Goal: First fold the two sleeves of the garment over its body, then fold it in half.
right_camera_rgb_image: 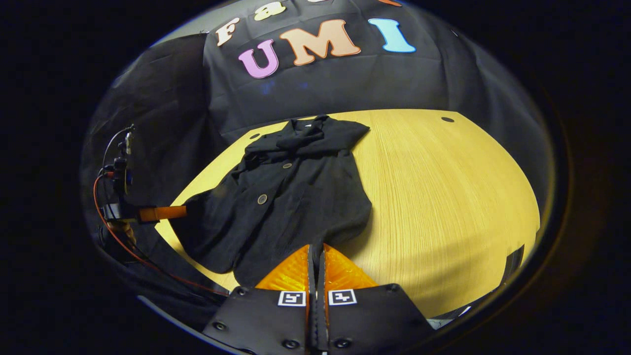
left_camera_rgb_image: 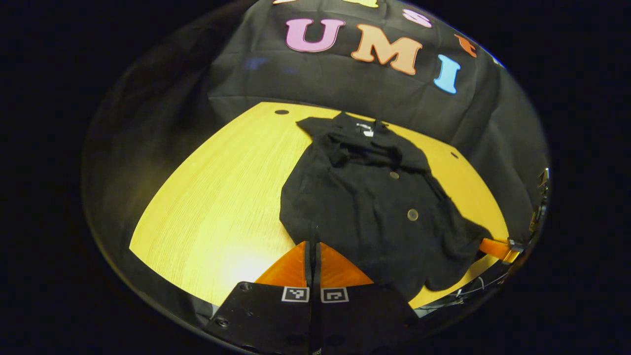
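One black buttoned cloth garment (left_camera_rgb_image: 379,207) lies spread on the pale yellow wood-grain bench (left_camera_rgb_image: 222,207), filling the middle of the left gripper view and running from the far edge under the booth wall down to the near edge; in the right gripper view the same garment (right_camera_rgb_image: 291,197) sits left of centre with bare bench (right_camera_rgb_image: 443,197) to its right. The sleeves look already gathered across the chest near the collar, so I judge the half fold is what remains. Both pairs of tongs are clenched with no gap between the fingers: the left tongs (left_camera_rgb_image: 313,256) are at the bottom of their view, tips at the near hem, and the right tongs (right_camera_rgb_image: 318,261) likewise. Whether either has cloth pinched I cannot tell. The risk from here is that a thin grip slips as the hem is lifted, or that the bunched sleeves slide out and the fold comes out crooked; dark fabric hides the hem edge too. Count: one garment, one bench, two tongs, three round buttons (left_camera_rgb_image: 412,214) visible down the front.
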`<state>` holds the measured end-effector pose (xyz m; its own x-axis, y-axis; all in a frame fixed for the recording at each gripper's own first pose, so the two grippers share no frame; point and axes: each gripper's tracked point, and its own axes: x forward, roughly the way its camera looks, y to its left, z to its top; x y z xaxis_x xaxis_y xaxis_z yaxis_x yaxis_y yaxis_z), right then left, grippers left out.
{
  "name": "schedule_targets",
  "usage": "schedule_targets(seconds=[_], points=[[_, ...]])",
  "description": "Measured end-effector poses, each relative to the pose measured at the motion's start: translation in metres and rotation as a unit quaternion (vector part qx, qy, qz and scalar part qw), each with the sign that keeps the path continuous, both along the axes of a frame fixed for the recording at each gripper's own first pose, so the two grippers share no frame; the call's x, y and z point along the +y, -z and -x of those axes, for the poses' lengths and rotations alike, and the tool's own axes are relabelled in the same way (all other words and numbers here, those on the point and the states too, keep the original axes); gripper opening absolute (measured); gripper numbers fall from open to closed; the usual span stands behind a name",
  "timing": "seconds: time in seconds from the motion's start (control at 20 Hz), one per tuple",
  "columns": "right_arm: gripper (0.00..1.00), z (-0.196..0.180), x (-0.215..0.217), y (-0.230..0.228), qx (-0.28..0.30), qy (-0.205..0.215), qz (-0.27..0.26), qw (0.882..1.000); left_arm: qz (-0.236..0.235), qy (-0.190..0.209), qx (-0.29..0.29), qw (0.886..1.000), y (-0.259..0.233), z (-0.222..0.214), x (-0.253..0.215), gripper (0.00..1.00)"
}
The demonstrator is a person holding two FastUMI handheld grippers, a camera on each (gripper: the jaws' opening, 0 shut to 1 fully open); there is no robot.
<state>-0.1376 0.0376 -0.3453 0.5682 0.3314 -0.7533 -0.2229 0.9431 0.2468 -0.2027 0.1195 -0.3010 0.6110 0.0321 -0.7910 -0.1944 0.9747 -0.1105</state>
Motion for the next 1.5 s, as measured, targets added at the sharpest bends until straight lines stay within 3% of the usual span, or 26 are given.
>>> schedule_targets(seconds=[0.75,1.5], points=[[0.02,-0.127,0.027,-0.083,-0.096,0.014,-0.039,0.994,-0.009,0.033,-0.083,0.996,-0.053,-0.121,0.005,0.0],[0.02,-0.243,0.043,-0.117,-0.147,0.055,-0.035,0.987,-0.019,0.067,-0.15,0.986,-0.074,-0.257,0.031,0.0]])
